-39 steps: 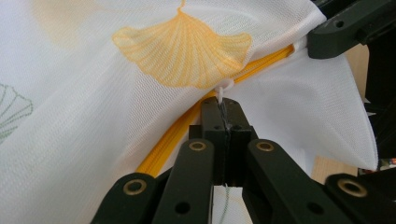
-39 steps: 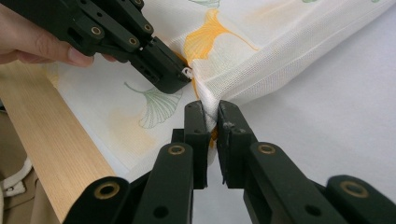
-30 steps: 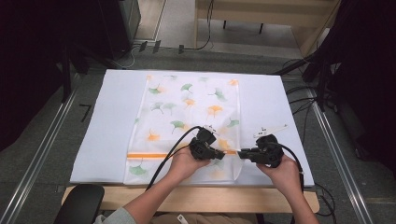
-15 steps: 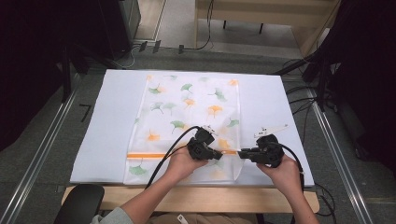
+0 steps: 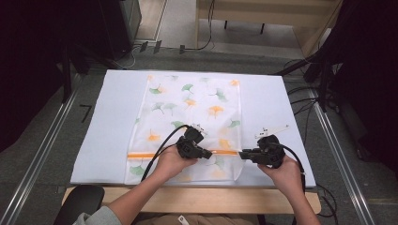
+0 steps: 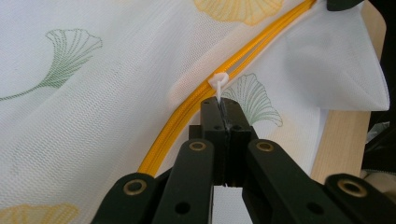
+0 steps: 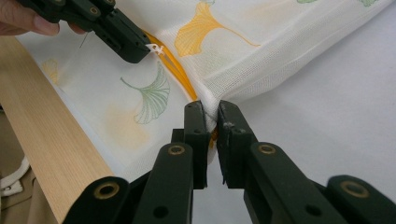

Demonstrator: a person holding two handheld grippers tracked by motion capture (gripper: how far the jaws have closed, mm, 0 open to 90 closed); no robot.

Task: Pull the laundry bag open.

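Observation:
A white mesh bag [image 5: 187, 108] printed with green and orange leaves lies flat on the white sheet. An orange zipper [image 5: 145, 154] crosses it near the front edge. My left gripper [image 5: 208, 155] points right along the zipper. In the left gripper view it [image 6: 225, 109] is shut on the small white zipper pull [image 6: 218, 84]. My right gripper [image 5: 242, 153] faces it from the bag's right edge. In the right gripper view its jaws [image 7: 211, 116] pinch the bunched mesh at the zipper's end, with the left gripper [image 7: 140, 51] beyond.
The white sheet [image 5: 281, 108] covers most of the table, whose wooden front edge [image 5: 202, 199] shows below it. Cables [image 5: 305, 98] trail off the right side. Metal rails run along both sides, and a dark chair [image 5: 80, 201] stands at the lower left.
My left gripper has slid a little to the left along the zipper, away from the right gripper, taking the pull with it. The right gripper has stayed put.

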